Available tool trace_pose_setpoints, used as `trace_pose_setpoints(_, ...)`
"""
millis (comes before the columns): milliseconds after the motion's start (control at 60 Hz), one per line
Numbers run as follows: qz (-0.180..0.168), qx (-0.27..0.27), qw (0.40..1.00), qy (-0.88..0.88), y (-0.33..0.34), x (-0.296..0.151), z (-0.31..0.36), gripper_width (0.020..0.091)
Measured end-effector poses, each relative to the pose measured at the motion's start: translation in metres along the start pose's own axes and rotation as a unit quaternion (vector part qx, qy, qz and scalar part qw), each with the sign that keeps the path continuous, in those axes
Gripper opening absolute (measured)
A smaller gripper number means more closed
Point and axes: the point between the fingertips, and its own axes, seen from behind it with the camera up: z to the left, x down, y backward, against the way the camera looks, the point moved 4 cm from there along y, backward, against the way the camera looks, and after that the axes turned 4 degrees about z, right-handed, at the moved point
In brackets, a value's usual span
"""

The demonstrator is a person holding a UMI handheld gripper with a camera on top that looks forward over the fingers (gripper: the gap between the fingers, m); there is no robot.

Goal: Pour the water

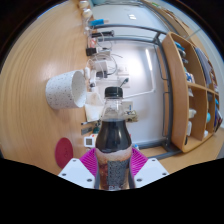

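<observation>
A plastic bottle (112, 140) of dark liquid with a clear cap and a red label band stands upright between my gripper's (112, 166) two fingers. Both pink pads (90, 161) press on its lower body, so the gripper is shut on it. Beyond the bottle and a little to its left, a white cup (68, 88) lies tilted on its side on the wooden table (35, 70), its mouth facing the bottle. A clear glass vessel (104, 68) stands behind the cup.
A round dark-red coaster (64, 152) lies on the table left of the fingers. A wooden shelf unit (192, 95) stands to the right. A white wall panel (135, 45) and small items sit at the far end of the table.
</observation>
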Motion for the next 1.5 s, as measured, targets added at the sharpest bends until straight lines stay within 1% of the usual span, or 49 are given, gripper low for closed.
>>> trace_pose_setpoints(150, -0.015, 0.026, 0.989, 0.145, -0.012, -0.014, -0.005, 0.0393)
trace_pose_setpoints(183, -0.016, 0.031, 0.984, 0.175, -0.014, -0.016, -0.008, 0.0407)
trace_pose_setpoints(283, -0.018, 0.032, 0.967, 0.250, -0.020, -0.020, -0.008, 0.0407)
trace_pose_setpoints(450, -0.019, 0.043, 0.958, 0.282, -0.025, -0.026, -0.014, 0.0407)
trace_pose_setpoints(600, -0.016, 0.039, 0.966, 0.253, -0.025, -0.023, -0.012, 0.0408)
trace_pose_setpoints(717, -0.013, 0.021, 0.989, 0.143, -0.021, -0.015, -0.011, 0.0409)
trace_pose_setpoints(800, -0.009, 0.009, 1.000, 0.007, -0.012, -0.009, -0.019, 0.0409)
trace_pose_setpoints(867, -0.016, -0.015, 0.992, -0.128, -0.006, -0.005, -0.031, 0.0416)
trace_pose_setpoints(917, -0.019, -0.036, 0.971, -0.236, -0.002, -0.004, -0.038, 0.0416)
trace_pose_setpoints(933, -0.018, -0.036, 0.961, -0.273, -0.002, -0.009, -0.035, 0.0418)
trace_pose_setpoints(950, -0.027, -0.049, 0.950, -0.307, 0.000, -0.005, -0.041, 0.0418)
trace_pose_setpoints(1033, -0.040, -0.093, 0.881, -0.462, 0.002, -0.004, -0.047, 0.0429)
trace_pose_setpoints(1083, -0.050, -0.126, 0.839, -0.527, -0.001, 0.001, -0.046, 0.0434)
trace_pose_setpoints(1100, -0.045, -0.122, 0.824, -0.551, 0.004, -0.013, -0.036, 0.0433)
trace_pose_setpoints(1117, -0.056, -0.136, 0.814, -0.562, -0.003, -0.004, -0.040, 0.0434)
trace_pose_setpoints(1200, -0.065, -0.172, 0.764, -0.619, -0.012, 0.004, -0.036, 0.0432)
trace_pose_setpoints(1250, -0.067, -0.181, 0.746, -0.637, -0.016, 0.006, -0.031, 0.0433)
trace_pose_setpoints(1267, -0.062, -0.176, 0.740, -0.646, -0.010, 0.001, -0.026, 0.0433)
trace_pose_setpoints(1383, -0.072, -0.190, 0.713, -0.671, -0.023, 0.000, -0.014, 0.0433)
trace_pose_setpoints(1500, -0.073, -0.185, 0.704, -0.681, -0.027, -0.001, -0.004, 0.0445)
